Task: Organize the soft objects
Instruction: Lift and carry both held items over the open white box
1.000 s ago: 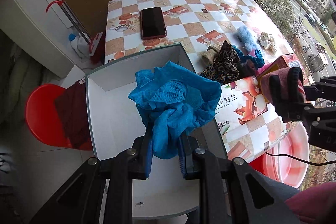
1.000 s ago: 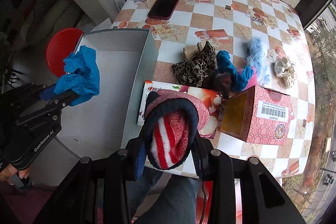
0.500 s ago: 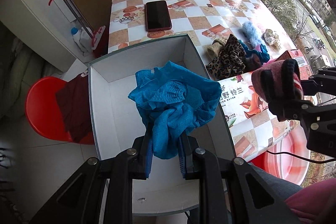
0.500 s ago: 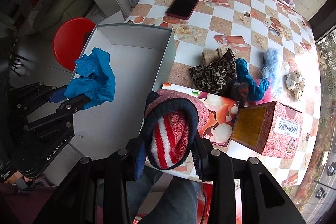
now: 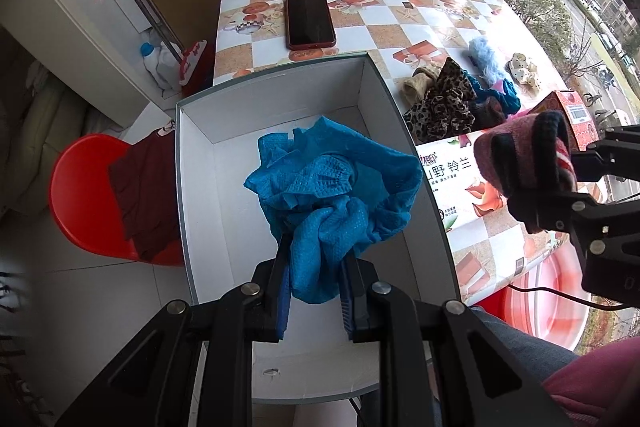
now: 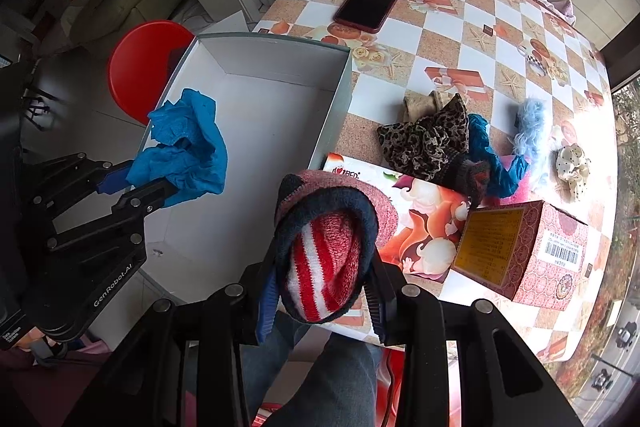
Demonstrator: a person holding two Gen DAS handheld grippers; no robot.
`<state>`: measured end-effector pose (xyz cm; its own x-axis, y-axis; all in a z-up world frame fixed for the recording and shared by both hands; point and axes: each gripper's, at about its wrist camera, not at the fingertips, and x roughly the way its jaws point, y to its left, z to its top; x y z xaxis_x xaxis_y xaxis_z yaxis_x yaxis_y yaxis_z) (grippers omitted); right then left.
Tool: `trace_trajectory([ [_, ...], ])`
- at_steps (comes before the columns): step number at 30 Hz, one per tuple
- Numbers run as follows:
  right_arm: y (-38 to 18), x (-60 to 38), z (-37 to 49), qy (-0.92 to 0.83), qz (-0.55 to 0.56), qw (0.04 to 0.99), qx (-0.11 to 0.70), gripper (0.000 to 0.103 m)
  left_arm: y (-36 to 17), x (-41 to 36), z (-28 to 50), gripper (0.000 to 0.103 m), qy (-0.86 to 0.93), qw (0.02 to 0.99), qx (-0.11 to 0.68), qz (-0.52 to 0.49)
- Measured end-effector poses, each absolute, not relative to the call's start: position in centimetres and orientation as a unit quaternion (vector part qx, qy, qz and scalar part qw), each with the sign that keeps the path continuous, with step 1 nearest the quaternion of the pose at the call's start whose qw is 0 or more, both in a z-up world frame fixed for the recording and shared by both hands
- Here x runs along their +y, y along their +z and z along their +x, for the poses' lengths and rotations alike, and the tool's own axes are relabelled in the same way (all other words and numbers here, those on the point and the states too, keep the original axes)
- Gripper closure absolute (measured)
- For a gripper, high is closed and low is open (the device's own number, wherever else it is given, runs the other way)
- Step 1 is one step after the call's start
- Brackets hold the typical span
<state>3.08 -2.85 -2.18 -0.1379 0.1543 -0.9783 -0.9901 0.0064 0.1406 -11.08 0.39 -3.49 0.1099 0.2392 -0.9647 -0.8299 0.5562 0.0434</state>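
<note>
A glossy checkered tablecloth (image 6: 472, 39) covers the table, and the white cardboard box (image 5: 200, 187) stands open at its edge. Above the box, the left gripper (image 5: 314, 247) pinches a crumpled blue waffle-knit cloth (image 5: 332, 183). Just right of the box, the right gripper (image 6: 320, 267) clamps a fuzzy red-striped sock (image 6: 324, 259). Only the right wrist view shows a barcoded red carton (image 6: 532, 255).

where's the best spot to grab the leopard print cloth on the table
Take the leopard print cloth at the peak that sticks up at its far right corner, coming straight down from above. The peak is bunched and stands clear of the table, while its near edge crowds the dark sock and the printed box.
</note>
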Motion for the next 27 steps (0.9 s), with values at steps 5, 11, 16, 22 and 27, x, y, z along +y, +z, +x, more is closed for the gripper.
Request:
trace_trajectory([
  [5, -2.3, -2.8, 2.6, 0.571, -0.424, 0.5, 0.495, 0.064, -3.5, 0.3, -11.3, 0.08, 0.386, 0.693, 0.545, -0.272],
  [11, -2.3, -2.8, 2.0, 0.575, -0.428, 0.495, 0.492, 0.064, -3.7, 0.1, -11.6, 0.08, 0.388, 0.69, 0.546, -0.275],
  [16, -2.4, -2.7, 1.6, 0.577, -0.432, 0.491, 0.49, 0.064, -3.9, 0.1, -11.9, 0.08, 0.388, 0.687, 0.547, -0.279],
  [22, -2.2, -2.5, 0.8, 0.585, -0.432, 0.487, 0.483, 0.064, -3.9, 0.1, -12.1, 0.08, 0.392, 0.683, 0.547, -0.284],
  [27, -2.4, -2.4, -0.2, 0.594, -0.435, 0.476, 0.481, 0.064, -4.6, 0.0, -12.5, 0.08, 0.39, 0.675, 0.555, -0.29],
])
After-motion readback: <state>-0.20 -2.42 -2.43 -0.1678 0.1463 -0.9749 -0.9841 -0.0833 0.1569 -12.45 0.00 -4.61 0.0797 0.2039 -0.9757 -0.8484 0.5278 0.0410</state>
